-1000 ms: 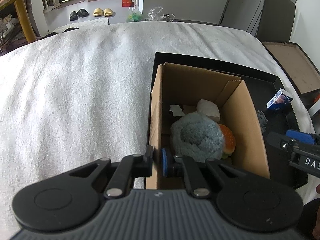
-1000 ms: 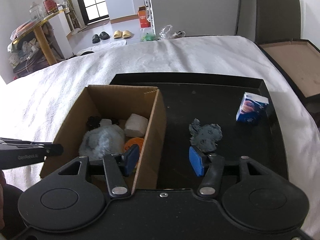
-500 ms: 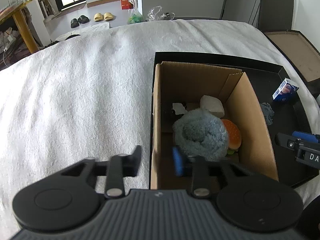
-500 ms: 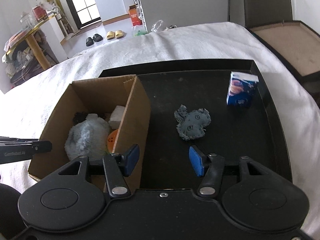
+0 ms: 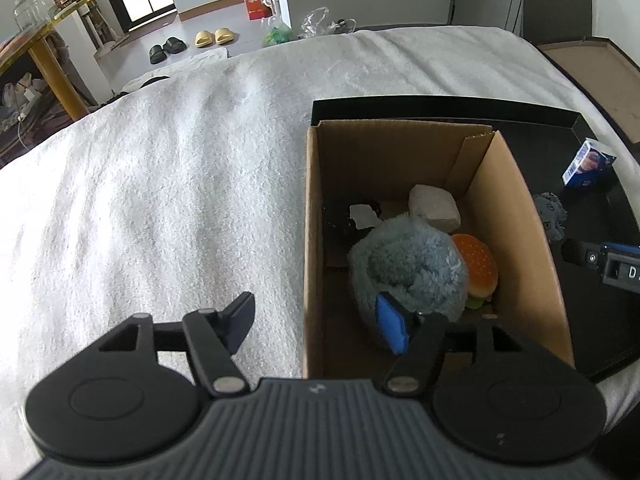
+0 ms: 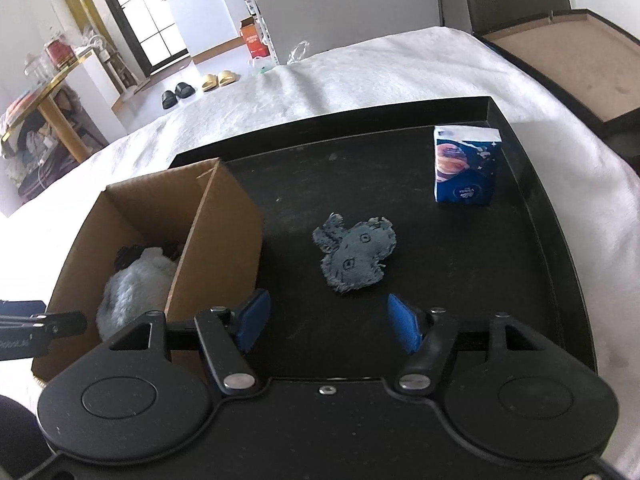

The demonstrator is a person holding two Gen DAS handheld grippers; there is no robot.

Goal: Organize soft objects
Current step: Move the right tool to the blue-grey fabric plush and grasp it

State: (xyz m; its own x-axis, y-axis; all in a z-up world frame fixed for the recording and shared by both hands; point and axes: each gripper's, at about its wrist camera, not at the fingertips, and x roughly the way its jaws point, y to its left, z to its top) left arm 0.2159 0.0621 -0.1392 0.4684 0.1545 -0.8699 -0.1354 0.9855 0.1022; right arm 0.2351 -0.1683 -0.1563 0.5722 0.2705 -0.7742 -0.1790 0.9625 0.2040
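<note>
We hold both grippers over a black tray that sits on a white towel-like cover.

Our left gripper has just been opening and now stands released. Its jaws straddle the near left wall of the cardboard box — one finger outside over the white cover, the blue-padded one inside, close against the fluffy grey-blue plush. We cannot tell whether that pad touches the plush, but nothing is pinched between the jaws.

The box stands on the left part of the tray. Inside it the plush fills the near half. A toy hamburger is wedged between the plush and the right wall, a pale sponge-like block lies behind them, and a white scrap and something dark lie toward the back left.

Our right gripper has also just been widening; its jaws are apart and empty, above the bare tray floor. Just beyond its tips lies a flat denim patch shaped like an animal's head — outside the box, to its right, touching neither finger. Further back, near the tray's right rim, a small blue packet stands upright, well apart from the patch.
</note>
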